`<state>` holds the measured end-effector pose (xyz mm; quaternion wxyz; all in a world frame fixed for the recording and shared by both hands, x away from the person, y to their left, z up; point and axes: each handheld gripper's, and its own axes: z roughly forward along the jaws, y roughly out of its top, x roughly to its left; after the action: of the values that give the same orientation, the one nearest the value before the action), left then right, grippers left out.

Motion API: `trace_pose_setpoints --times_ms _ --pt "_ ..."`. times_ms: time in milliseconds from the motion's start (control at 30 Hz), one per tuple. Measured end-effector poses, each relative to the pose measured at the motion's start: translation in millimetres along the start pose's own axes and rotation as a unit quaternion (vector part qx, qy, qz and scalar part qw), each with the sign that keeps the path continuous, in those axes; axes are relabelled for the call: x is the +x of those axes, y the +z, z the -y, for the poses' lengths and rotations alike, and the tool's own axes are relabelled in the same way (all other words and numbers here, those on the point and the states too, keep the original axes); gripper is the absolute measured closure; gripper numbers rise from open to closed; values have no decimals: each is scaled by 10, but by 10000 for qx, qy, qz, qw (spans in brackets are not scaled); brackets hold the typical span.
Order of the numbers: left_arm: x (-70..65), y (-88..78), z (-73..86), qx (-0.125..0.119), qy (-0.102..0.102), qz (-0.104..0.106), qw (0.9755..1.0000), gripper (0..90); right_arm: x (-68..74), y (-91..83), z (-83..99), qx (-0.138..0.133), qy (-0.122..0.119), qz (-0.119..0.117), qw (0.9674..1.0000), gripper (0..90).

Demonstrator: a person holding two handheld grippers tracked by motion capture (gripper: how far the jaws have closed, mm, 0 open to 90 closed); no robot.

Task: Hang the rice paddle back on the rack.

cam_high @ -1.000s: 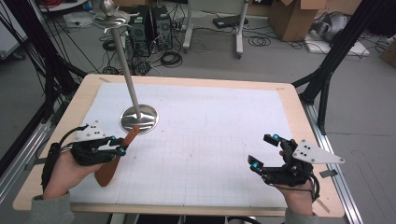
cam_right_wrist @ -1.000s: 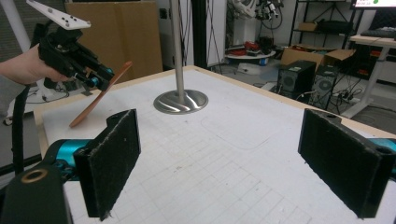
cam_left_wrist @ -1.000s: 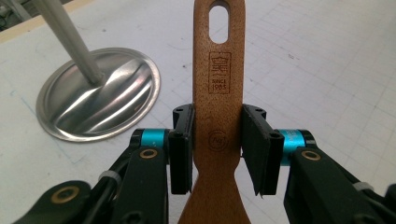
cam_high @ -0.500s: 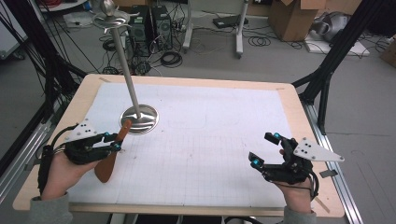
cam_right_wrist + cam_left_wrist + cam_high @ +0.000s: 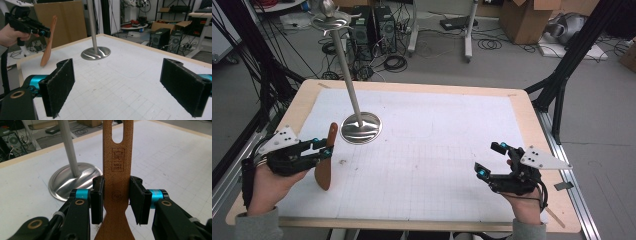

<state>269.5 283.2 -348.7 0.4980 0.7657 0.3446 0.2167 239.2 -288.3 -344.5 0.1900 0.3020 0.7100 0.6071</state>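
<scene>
High view shows the left gripper (image 5: pixel 328 148) at about 8 o'clock on the desk (image 5: pixel 532 107), its jaws closed on the neck of a brown wooden spatula (image 5: pixel 326 162), which hangs blade down, lifted above the white gridded mat (image 5: pixel 437 145). In the left gripper view the two pads press on both sides of the handle just below the oval hanging hole. At 11 o'clock stands the silver metal stand with round base (image 5: pixel 360 127), with hooks at its top. The right gripper (image 5: pixel 492 160) waits at 4 o'clock with jaws wide apart and nothing between them. I judge the step is carrying the spatula toward the stand; the next move probably calls for raising it so the hole meets a hook.
</scene>
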Motion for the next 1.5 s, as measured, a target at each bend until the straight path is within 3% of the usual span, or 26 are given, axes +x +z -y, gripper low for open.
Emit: trace_pose_setpoints --times_ms 200,467,533,833,1033,1200,1367,1500 --pt "108 -158 -61 -150 -147 -31 9998 652 2 23 -8 -3 -38 -5 10000 112" --pt "225 -279 -266 -323 -77 -96 9994 652 9 -41 -43 -119 -98 -21 9999 112" --pt "238 -270 -290 -304 26 -161 9994 652 6 -42 -45 -139 -104 -36 9998 112" --pt "432 -292 -482 -386 -10 135 9992 652 -23 -39 -24 -85 -49 -27 9999 112" --pt "543 -314 -633 -416 0 204 9989 651 -34 -53 -22 -102 -49 10 9999 112" --pt "654 -324 -685 -586 -19 493 9971 652 -25 -49 -24 -95 -70 22 9999 112" --pt "740 -331 -742 -514 -3 442 9977 652 -19 -46 -30 -55 -101 26 9999 112" --pt "813 -377 -817 -589 -66 403 9974 652 -26 -41 -29 -56 -111 20 9999 112"
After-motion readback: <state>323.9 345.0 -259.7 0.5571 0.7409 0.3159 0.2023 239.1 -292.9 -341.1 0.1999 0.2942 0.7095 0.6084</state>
